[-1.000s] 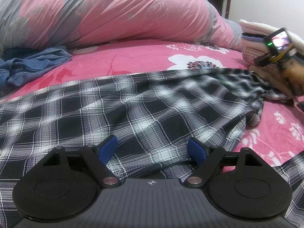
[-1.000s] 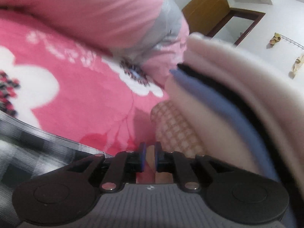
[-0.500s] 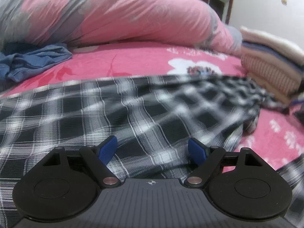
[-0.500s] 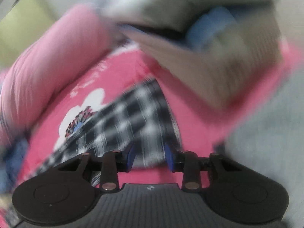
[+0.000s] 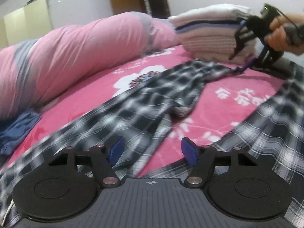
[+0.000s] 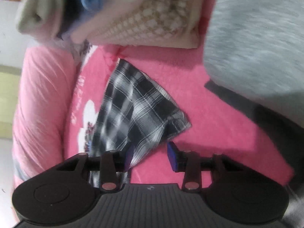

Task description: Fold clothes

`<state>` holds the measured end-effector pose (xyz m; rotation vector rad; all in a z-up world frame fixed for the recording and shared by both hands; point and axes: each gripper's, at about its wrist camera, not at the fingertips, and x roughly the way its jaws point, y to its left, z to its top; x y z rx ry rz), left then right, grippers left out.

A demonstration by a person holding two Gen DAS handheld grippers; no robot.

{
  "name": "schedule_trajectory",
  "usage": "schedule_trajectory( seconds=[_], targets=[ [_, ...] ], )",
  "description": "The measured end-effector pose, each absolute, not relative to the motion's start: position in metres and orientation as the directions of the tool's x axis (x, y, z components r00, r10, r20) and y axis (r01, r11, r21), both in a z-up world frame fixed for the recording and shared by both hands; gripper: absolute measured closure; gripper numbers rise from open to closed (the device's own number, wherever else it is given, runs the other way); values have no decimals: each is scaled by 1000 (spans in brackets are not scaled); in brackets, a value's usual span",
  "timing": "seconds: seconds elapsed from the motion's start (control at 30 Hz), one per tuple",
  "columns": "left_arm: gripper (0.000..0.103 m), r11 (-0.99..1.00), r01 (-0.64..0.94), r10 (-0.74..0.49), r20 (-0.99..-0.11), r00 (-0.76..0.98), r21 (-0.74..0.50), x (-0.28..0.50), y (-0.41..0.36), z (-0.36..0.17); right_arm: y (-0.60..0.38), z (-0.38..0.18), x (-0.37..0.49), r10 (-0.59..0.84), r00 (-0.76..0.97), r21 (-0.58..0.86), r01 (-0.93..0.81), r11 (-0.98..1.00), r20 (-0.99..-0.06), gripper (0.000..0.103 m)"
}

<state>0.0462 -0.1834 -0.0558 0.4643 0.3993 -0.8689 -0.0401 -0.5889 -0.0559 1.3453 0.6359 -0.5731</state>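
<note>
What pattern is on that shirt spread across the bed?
The shirt is a black, grey and white plaid check, shown best in the left wrist view.

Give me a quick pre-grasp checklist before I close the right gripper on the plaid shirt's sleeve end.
1. Right gripper open: ok, fingers apart.
2. Sleeve end of the plaid shirt between its fingers: cannot tell; cloth lies by the left pad, the gap mostly shows pink bedsheet.
3. Left gripper open and holding nothing: ok, it hovers over the shirt.
4. Folded clothes stack apart from the sleeve: ok, though close behind it.
5. Grey cloth away from the grasp: ok, it lies to the right.
6. View sharp enough: not ok, motion blur.
</note>
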Motion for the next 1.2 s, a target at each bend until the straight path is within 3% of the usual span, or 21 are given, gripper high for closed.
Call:
schedule_trajectory(
  seconds=[0.27,0.37,0.4,0.5,0.7,0.9,1.07,1.17,1.2],
  targets=[
    [58,576,790,-608,-536,586,210,55,-200,-62,-604,-72,-35,-106,667,658,745,115,-737,63],
    [68,565,799,-602,-560,569,204,57,-204,-66,-605,-68,-31,-171,652,630,758,172,-738,83],
    [71,560,802,-598,-568,565,208,57,-205,-68,-605,-66,-30,-193,646,617,763,193,-738,95],
    [75,549,807,-600,-570,561,218,56,-206,-69,-602,-47,-37,-263,653,598,757,263,-711,97],
    [76,536,812,-596,-578,558,231,57,-209,-70,-584,-3,-34,-437,573,346,797,496,-693,98],
    [102,544,816,-608,-578,545,196,59,-208,-66,-582,-4,-21,-457,542,262,799,541,-706,98],
    [103,531,845,-657,-599,458,63,69,-196,-55,-583,-19,0,-498,458,112,808,578,-737,96],
    [103,492,871,-696,-604,388,-7,73,-188,-50,-577,-18,5,-537,423,18,798,603,-729,88],
    [103,483,875,-706,-605,369,-29,75,-186,-49,-574,-16,6,-561,412,-20,793,608,-718,78]
  ],
)
